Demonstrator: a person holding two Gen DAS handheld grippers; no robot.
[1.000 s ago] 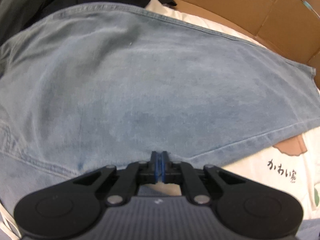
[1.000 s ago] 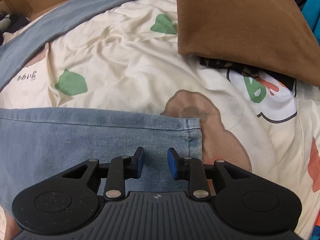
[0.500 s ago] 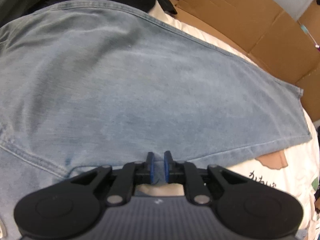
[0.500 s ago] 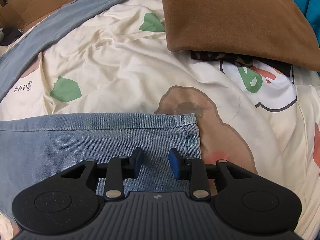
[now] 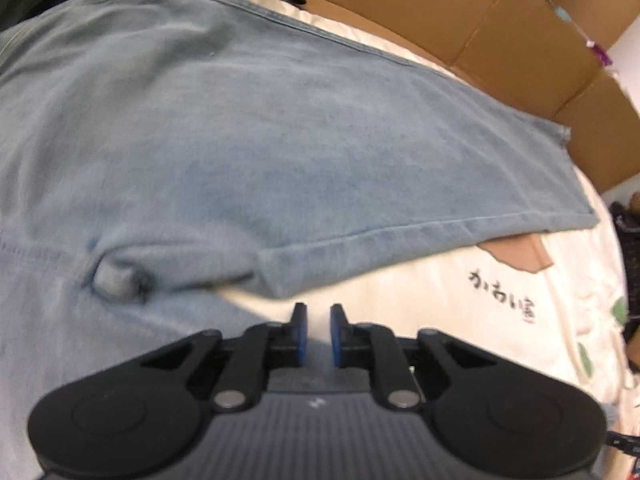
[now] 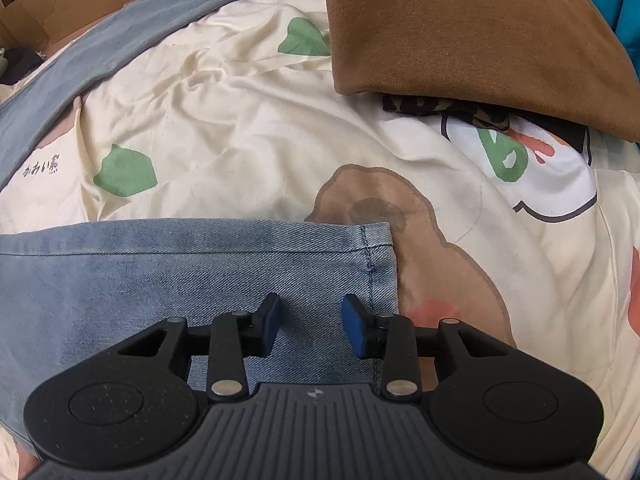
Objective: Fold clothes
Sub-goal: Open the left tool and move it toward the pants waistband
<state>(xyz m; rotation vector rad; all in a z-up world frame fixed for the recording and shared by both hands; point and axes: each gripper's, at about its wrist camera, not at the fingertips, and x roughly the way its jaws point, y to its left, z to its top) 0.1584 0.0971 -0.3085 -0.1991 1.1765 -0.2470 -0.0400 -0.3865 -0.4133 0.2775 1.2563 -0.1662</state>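
A bed covered by a cream cartoon-print sheet (image 6: 248, 128) carries everything here, with flattened cardboard (image 5: 460, 12) propped along its far side.

Left wrist view: the light-blue jeans (image 5: 240, 140) lie spread across the sheet, one leg running off toward the cardboard with its hem at the far right. The left gripper (image 5: 318, 334) hangs just off the near edge of the denim, over bare sheet. Its fingers (image 5: 300, 332) stand a narrow gap apart with nothing between them; they have just been parting and then easing slightly together again. A small bunched knot of cloth near the crotch seam, left of the gripper, looks like the mark of a pinch (the frame is blurred, so this is a guess). The leg seems laid out flat to make a clean fold possible.

Right wrist view: the right gripper (image 6: 312, 332) points steeply down over the other leg's hem corner (image 6: 376, 252). Its fingers (image 6: 354, 330) are spread, pads clear of the denim beneath, and have just been opening. That leg lies smooth and square on the sheet, probably set down so. Beyond it, a folded brown garment (image 6: 472, 32) rests on a dark patterned cloth (image 6: 444, 110), likely a finished pile kept well apart from the working space. The far leg shows again at upper left.
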